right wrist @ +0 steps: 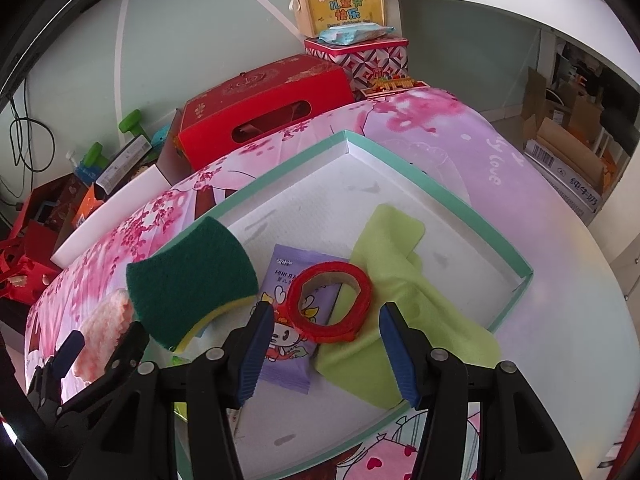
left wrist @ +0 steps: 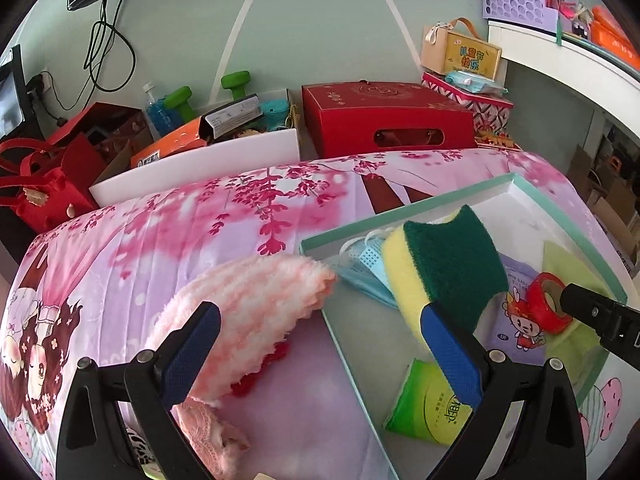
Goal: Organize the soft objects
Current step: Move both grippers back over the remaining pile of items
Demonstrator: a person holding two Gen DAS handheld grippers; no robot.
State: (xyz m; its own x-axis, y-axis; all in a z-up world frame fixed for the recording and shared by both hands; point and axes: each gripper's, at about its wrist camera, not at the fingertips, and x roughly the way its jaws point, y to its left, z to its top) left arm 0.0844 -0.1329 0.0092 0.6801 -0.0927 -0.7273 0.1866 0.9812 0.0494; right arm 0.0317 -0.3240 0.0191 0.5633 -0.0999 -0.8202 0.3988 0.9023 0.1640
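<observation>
Pink floral bedcover under a teal-rimmed tray (right wrist: 440,196) | inside already: sponge (right wrist: 192,272), lime cloth (right wrist: 384,248), tissue packs, mask | left outside: fluffy pink towel (left wrist: 256,304), between my open left gripper (left wrist: 316,344) | right gripper (right wrist: 324,344) open, empty over red tape roll (right wrist: 330,304).

One shallow teal-rimmed tray (right wrist: 516,256), one green-and-yellow sponge (right wrist: 192,280), one red tape roll (right wrist: 362,280), one purple snack packet (right wrist: 286,368), one lime cloth (right wrist: 384,240), one blue face mask (left wrist: 362,268), one green tissue pack (left wrist: 424,408), one fluffy pink towel (left wrist: 256,300), two grippers (left wrist: 320,350) (right wrist: 324,354)
</observation>
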